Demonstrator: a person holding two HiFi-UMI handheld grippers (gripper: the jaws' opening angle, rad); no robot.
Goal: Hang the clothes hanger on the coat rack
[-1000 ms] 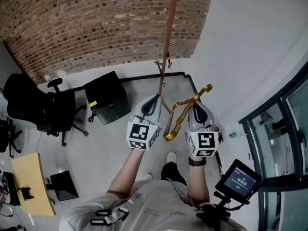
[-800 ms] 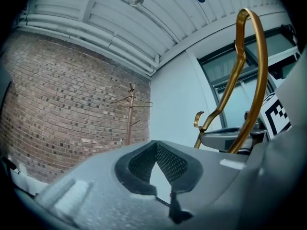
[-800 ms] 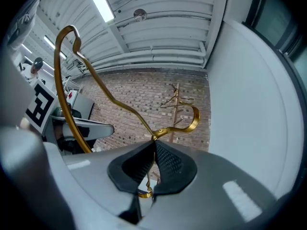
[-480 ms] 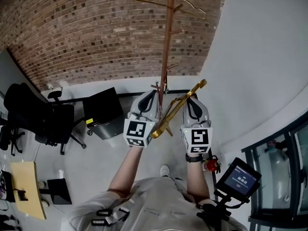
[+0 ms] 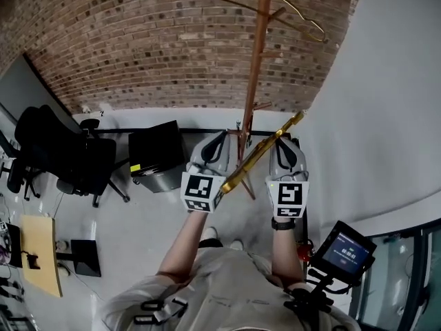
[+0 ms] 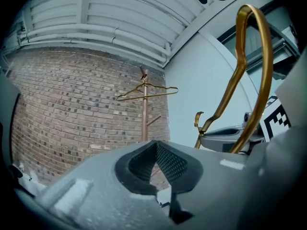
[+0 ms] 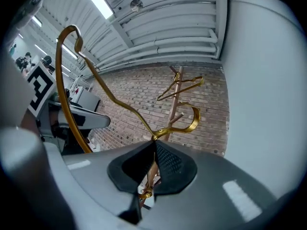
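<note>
A gold clothes hanger (image 5: 258, 155) slants between my two grippers, its hook end (image 5: 298, 118) pointing at the white wall. My right gripper (image 5: 286, 145) is shut on it near the neck (image 7: 156, 135), and the hook (image 7: 190, 122) curls just beyond the jaws. My left gripper (image 5: 216, 143) is shut with nothing in it, and the hanger's loop (image 6: 254, 80) passes to its right. The copper coat rack (image 5: 254, 81) stands straight ahead against the brick wall. A thin wire hanger (image 5: 275, 5) hangs at its top. The rack (image 6: 144, 119) also shows in the left gripper view.
A black box (image 5: 157, 156) and a black office chair (image 5: 65, 161) stand to the left on the white floor. The curved white wall (image 5: 372, 116) is close on the right. A small screen (image 5: 344, 254) sits at lower right.
Both grippers have risen with the gold hanger, which now lies flatter and points at the wall. More of the rack's top and its wire hanger has come into view.
</note>
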